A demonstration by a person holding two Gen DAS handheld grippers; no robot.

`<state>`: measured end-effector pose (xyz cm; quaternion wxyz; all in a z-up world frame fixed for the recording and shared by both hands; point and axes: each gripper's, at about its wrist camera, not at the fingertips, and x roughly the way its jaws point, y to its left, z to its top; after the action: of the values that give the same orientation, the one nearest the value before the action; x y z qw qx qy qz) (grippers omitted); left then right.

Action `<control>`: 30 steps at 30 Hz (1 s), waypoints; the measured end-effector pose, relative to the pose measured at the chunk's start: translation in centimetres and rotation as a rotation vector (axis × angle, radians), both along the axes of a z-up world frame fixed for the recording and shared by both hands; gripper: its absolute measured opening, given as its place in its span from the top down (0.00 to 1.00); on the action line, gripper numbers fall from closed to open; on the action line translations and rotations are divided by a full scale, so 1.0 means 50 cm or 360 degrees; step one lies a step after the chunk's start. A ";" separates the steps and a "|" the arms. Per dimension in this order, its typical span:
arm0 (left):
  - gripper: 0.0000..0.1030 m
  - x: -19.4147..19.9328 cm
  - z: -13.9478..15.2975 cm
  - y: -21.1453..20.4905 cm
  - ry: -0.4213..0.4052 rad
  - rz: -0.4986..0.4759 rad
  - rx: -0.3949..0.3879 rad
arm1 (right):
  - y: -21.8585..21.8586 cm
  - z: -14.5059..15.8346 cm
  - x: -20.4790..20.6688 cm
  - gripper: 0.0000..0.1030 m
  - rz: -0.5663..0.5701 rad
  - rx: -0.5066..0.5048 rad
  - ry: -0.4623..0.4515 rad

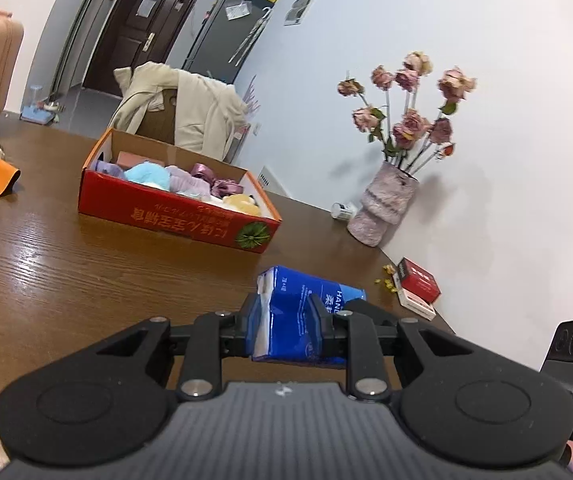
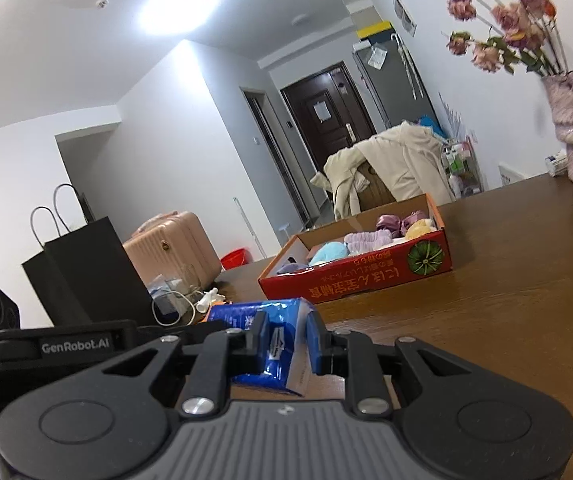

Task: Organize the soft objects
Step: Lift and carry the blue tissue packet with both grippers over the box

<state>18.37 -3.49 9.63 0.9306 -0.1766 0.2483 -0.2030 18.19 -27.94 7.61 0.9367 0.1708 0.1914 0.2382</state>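
Evidently both grippers shared one load: the blue tissue pack (image 1: 306, 312) was clamped at one end by the left gripper (image 1: 286, 332) and, in the right wrist view, the same blue tissue pack (image 2: 270, 344) was pinched by the right gripper (image 2: 288, 344), with the soft wrapper dented where the pads pressed in. The pack seemed to hang just above the wooden table (image 1: 66, 264), its long axis running roughly crosswise between the two grippers, so neither hand was nearer to it; each held an end. The relation that mattered was the red cardboard box (image 1: 174, 220), which lay ahead of the pack and to the left from the left gripper, and ahead and slightly right from the right gripper's side, red cardboard box (image 2: 358, 280). It sat open-topped, shallow and long, already holding plush items in pale blue, lilac and yellow plus a shiny pink bow. The pack was glossy plastic film, crinkled and yielding, with white tissue showing at an open end. Off to the side stood a fuzzy pink vase (image 1: 382, 208) of dried roses, and a small red carton (image 1: 418, 284) lay near the table edge.
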 end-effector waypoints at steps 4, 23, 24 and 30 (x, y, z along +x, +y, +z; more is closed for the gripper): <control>0.76 -0.031 0.008 -0.028 -0.0030 -0.0045 0.0048 | -0.028 -0.001 -0.040 0.81 -0.0018 0.0034 -0.0028; 0.75 0.153 0.017 -0.043 -0.0077 -0.0112 0.0091 | -0.036 0.003 0.116 0.81 -0.0061 0.0008 -0.0038; 0.75 0.185 0.021 -0.041 -0.0092 -0.0109 0.0090 | -0.035 0.009 0.145 0.81 -0.0059 0.0002 -0.0044; 0.75 0.397 0.034 -0.021 -0.0102 -0.0081 0.0086 | -0.011 0.040 0.362 0.81 -0.0046 -0.0046 -0.0034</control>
<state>38.20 -4.54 11.34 0.9370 -0.1385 0.2282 -0.2253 36.31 -28.52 9.60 0.9444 0.1575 0.1824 0.2236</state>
